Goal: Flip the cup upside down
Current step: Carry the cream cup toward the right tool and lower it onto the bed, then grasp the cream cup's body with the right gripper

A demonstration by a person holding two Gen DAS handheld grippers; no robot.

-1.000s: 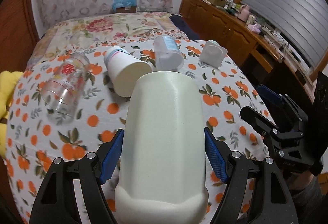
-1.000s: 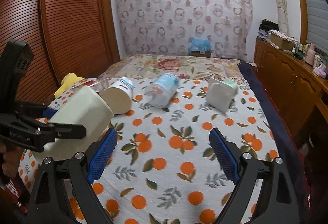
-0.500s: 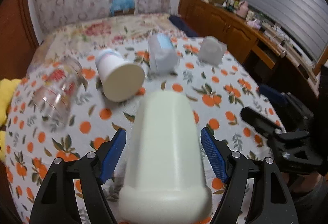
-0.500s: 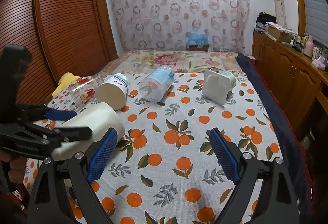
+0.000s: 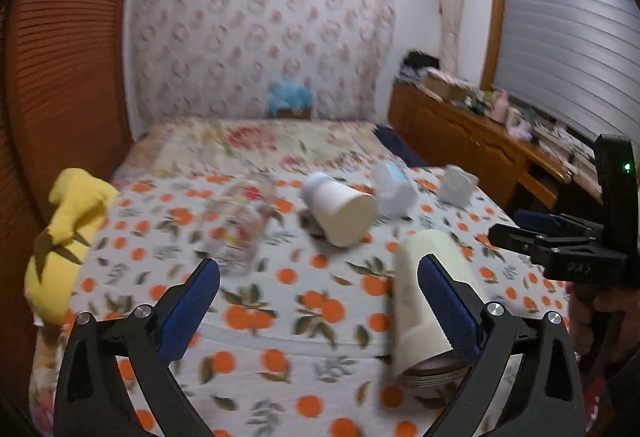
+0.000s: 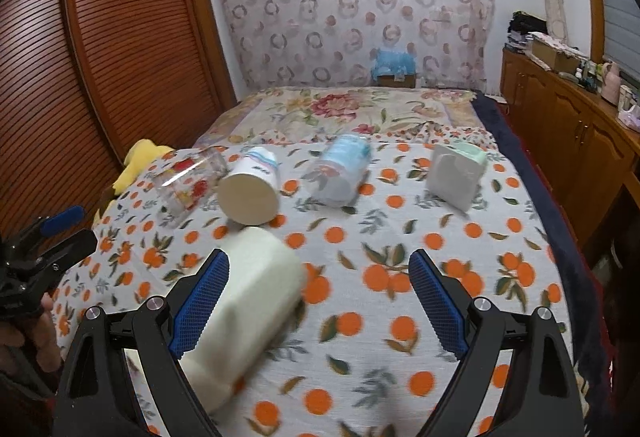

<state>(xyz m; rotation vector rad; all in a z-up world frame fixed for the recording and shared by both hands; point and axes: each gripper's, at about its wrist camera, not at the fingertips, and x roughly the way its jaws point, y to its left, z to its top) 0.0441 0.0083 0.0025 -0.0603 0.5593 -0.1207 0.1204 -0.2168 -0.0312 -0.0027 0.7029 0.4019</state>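
The cream cup [image 5: 424,301] stands mouth down on the orange-print cloth, flat base up, blurred by motion. In the right wrist view it [image 6: 248,309] looks tilted, just behind my right gripper's left finger. My left gripper [image 5: 320,297] is open and empty; the cup sits behind its right finger [image 5: 448,309], outside the jaws. My right gripper [image 6: 320,301] is open and empty, and it also shows at the right in the left wrist view [image 5: 560,245]. My left gripper shows at the left edge of the right wrist view [image 6: 52,241].
Further back lie a clear printed glass [image 6: 188,181], a white paper cup [image 6: 250,189], a clear cup with blue print [image 6: 340,169] and a square white container [image 6: 456,173]. A yellow plush [image 5: 68,237] sits at the left edge. A wooden cabinet [image 6: 568,141] runs along the right.
My left gripper let go of the cream cup, drew back and swung left. The cup went from held and tilted to standing mouth down on the cloth. My right gripper stayed open.
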